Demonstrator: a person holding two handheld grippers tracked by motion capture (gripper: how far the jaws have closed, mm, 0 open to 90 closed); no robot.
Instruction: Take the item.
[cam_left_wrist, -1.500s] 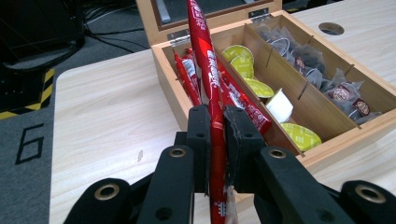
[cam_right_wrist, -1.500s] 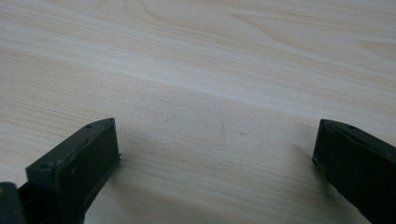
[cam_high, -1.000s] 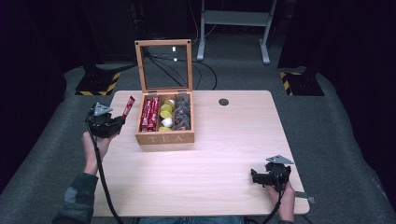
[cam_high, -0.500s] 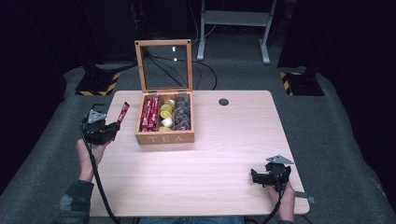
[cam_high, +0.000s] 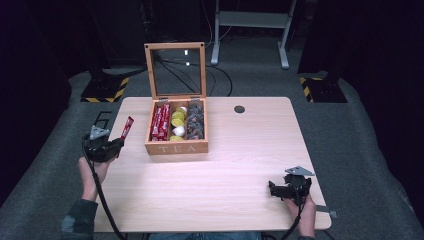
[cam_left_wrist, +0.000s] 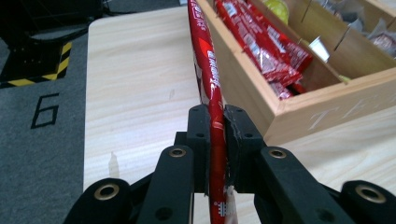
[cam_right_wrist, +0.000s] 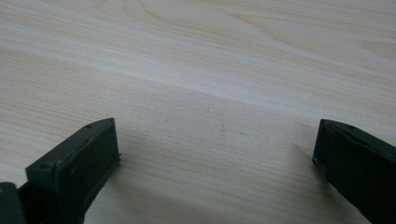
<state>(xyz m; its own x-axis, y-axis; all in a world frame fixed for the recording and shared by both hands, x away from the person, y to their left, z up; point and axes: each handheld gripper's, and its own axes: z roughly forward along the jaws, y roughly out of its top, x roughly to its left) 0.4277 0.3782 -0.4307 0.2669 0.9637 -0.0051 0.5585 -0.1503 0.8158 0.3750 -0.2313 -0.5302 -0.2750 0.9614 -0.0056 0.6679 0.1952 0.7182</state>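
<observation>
A wooden tea box (cam_high: 176, 148) stands open on the table's left half, its glass lid (cam_high: 175, 70) upright. Its three compartments hold red packets (cam_high: 160, 122), yellow pods (cam_high: 177, 119) and dark pouches (cam_high: 195, 120). My left gripper (cam_high: 119, 142) hovers at the table's left edge, left of the box, shut on one long red packet (cam_high: 127, 127) that sticks up and forward. In the left gripper view the red packet (cam_left_wrist: 205, 60) runs between the jaws of the left gripper (cam_left_wrist: 216, 116), beside the box wall (cam_left_wrist: 327, 112). My right gripper (cam_high: 272, 189) rests open near the front right, and in the right gripper view the right gripper (cam_right_wrist: 215, 140) holds nothing.
A black round grommet (cam_high: 239, 109) sits in the tabletop at the back, right of the box. Bare wood (cam_high: 240, 165) stretches between the box and my right gripper. On the grey floor beyond the table are cables, yellow-black striped bases (cam_high: 105, 90) and a metal frame (cam_high: 250, 20).
My left gripper has drawn back from the box toward the table's near left edge, carrying the red packet. The right gripper has stayed put.
</observation>
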